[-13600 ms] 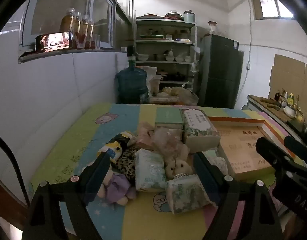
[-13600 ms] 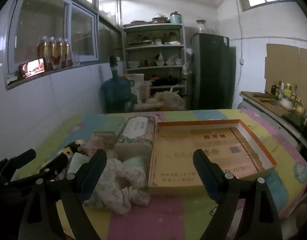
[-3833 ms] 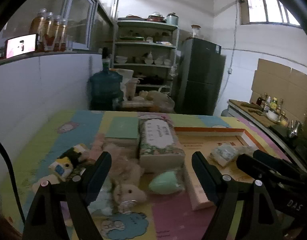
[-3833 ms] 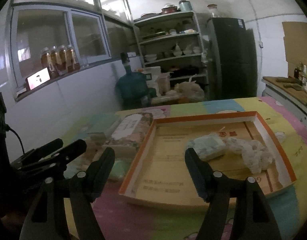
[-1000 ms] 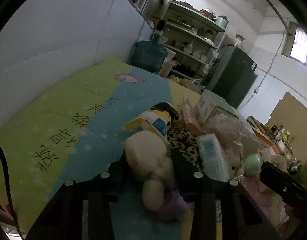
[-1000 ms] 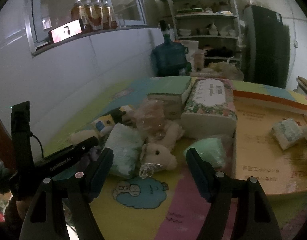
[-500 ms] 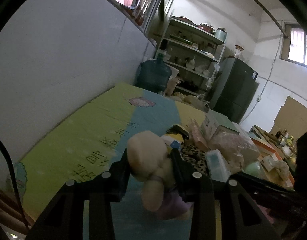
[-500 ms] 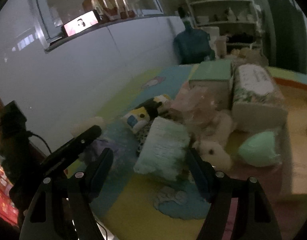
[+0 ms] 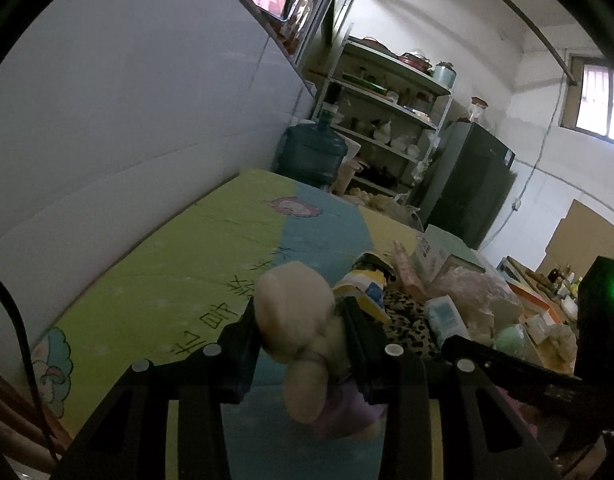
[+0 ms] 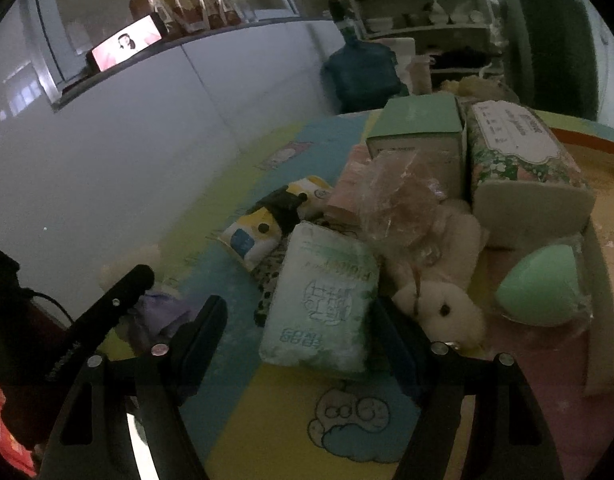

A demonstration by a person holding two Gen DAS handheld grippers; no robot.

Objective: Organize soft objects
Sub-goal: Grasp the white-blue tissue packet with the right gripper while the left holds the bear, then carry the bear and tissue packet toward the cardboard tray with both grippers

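Left gripper clenched around a cream plush doll in purple clothes.
Right gripper released, straddling a pale green tissue pack.

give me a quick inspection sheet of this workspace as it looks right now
surface: pastel cartoon play mat over the table.
job's things: cream plush doll in purple clothes; mint tissue pack; white plush bunny; green egg-shaped sponge.
clutter: floral tissue box, green carton, crinkled pink plastic bag.
grippers: left tongs shut on the doll; right tongs open around the tissue pack.
cables: black cable at left edge.
surroundings: blue water jug, shelves, dark fridge.
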